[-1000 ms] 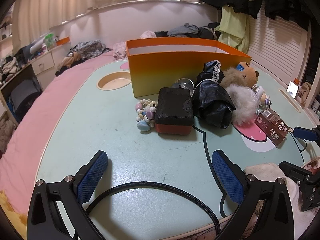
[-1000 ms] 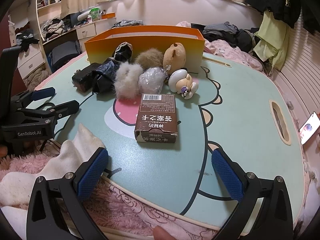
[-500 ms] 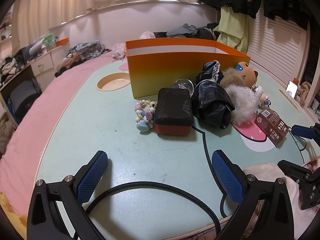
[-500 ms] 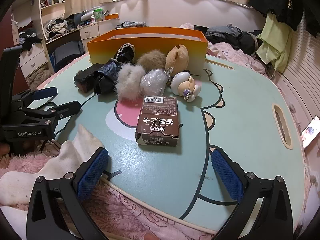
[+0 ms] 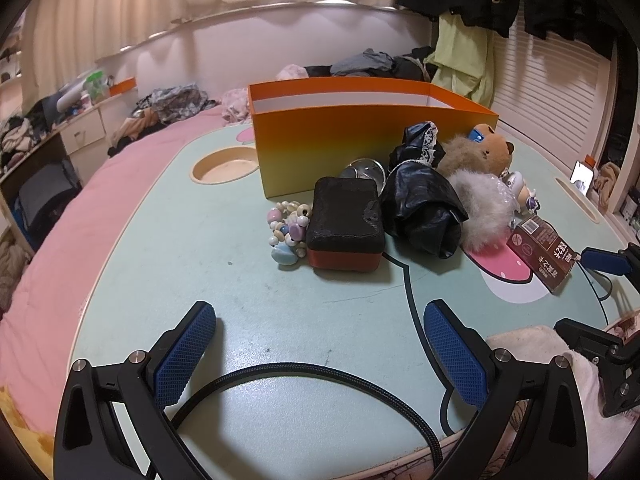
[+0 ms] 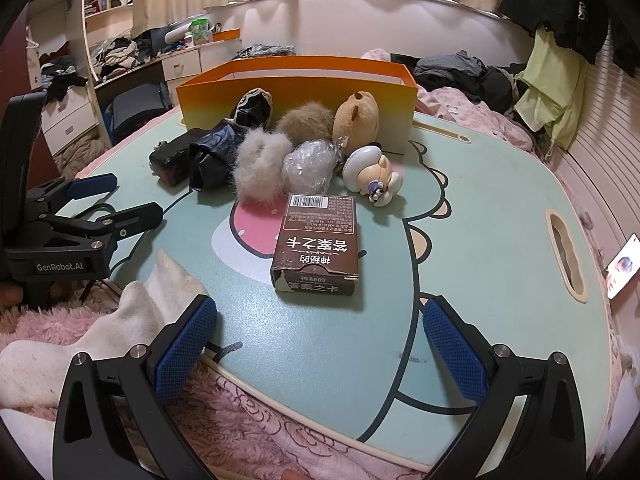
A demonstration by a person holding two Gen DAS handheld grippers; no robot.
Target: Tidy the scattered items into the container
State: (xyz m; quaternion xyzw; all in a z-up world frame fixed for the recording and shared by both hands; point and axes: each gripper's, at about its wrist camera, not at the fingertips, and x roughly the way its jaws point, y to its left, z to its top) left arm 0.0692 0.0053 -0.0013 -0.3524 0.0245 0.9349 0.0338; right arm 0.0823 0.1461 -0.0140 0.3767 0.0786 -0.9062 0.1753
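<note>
Right gripper (image 6: 320, 344) has advanced toward brown box (image 6: 318, 240).

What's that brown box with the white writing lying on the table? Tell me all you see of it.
The brown cardboard box lies flat on the mint-green cartoon-print table, barcode end toward the pile of toys. White Chinese characters and small print cover its top face. The near end flap looks torn and scuffed. Nothing grips it; it sits just ahead of the open right gripper.

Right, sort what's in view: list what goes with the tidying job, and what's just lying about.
Job:
orange box
brown carton
black case
beads
black bag
grey pompom
bear
figurine

Lying about:
sock
phone
clothes
drawers
</note>
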